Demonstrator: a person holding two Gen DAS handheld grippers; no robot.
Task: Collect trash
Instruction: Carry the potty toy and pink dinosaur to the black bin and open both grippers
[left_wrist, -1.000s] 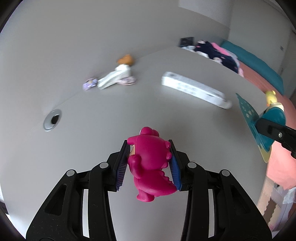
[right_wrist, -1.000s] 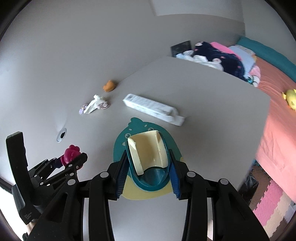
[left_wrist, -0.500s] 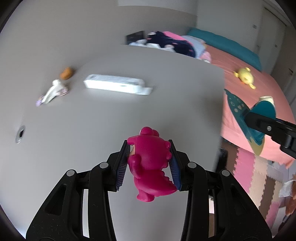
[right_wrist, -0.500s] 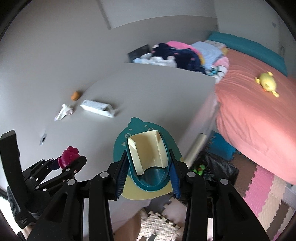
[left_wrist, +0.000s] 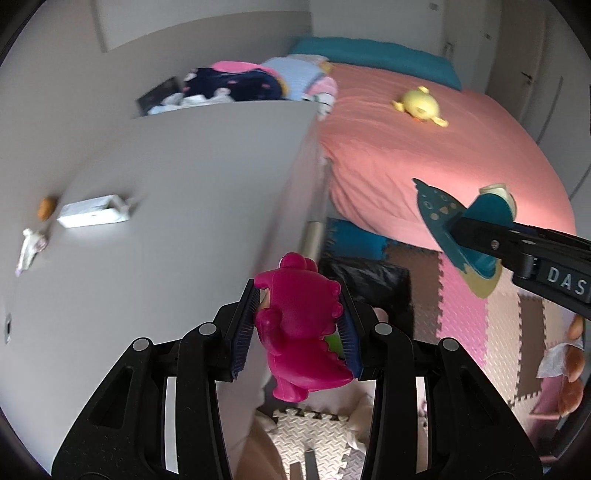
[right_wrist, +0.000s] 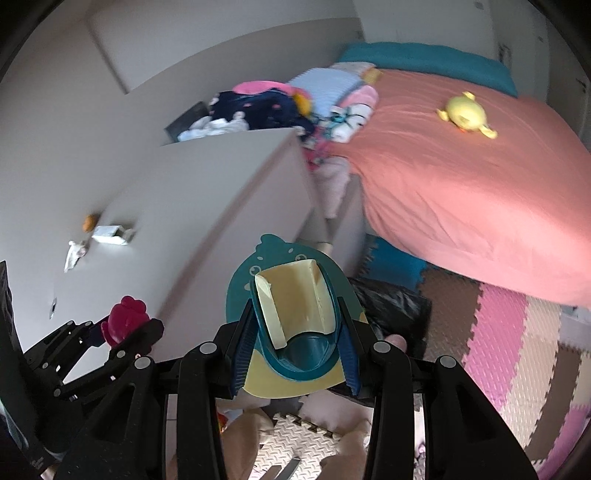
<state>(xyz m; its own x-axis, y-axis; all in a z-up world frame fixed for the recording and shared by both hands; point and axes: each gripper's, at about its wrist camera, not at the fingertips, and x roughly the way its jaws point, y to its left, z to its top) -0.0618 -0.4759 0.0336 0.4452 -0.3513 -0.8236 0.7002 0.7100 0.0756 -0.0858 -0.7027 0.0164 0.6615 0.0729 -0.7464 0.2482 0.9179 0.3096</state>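
Note:
My left gripper (left_wrist: 297, 332) is shut on a magenta dinosaur-shaped toy (left_wrist: 299, 325) and holds it in the air past the grey table's right edge. My right gripper (right_wrist: 293, 345) is shut on a teal and cream dustpan (right_wrist: 291, 321), also in the air beyond the table. The dustpan shows at the right of the left wrist view (left_wrist: 461, 236). A black trash bag (right_wrist: 391, 306) lies on the floor below both, partly hidden. On the table (left_wrist: 166, 206) lie a white wipes pack (left_wrist: 92, 216), a crumpled wrapper (left_wrist: 29, 247) and a small orange item (left_wrist: 46, 207).
A bed with a salmon cover (right_wrist: 461, 166) stands to the right with a yellow plush (right_wrist: 463, 112) on it. Clothes (right_wrist: 266, 107) are piled behind the table. Foam puzzle mats (right_wrist: 517, 350) cover the floor. A tissue (left_wrist: 557, 363) lies at the far right.
Both grippers have swung right, from over the table to past its right edge, above the floor and the black bag. Each still grips its object.

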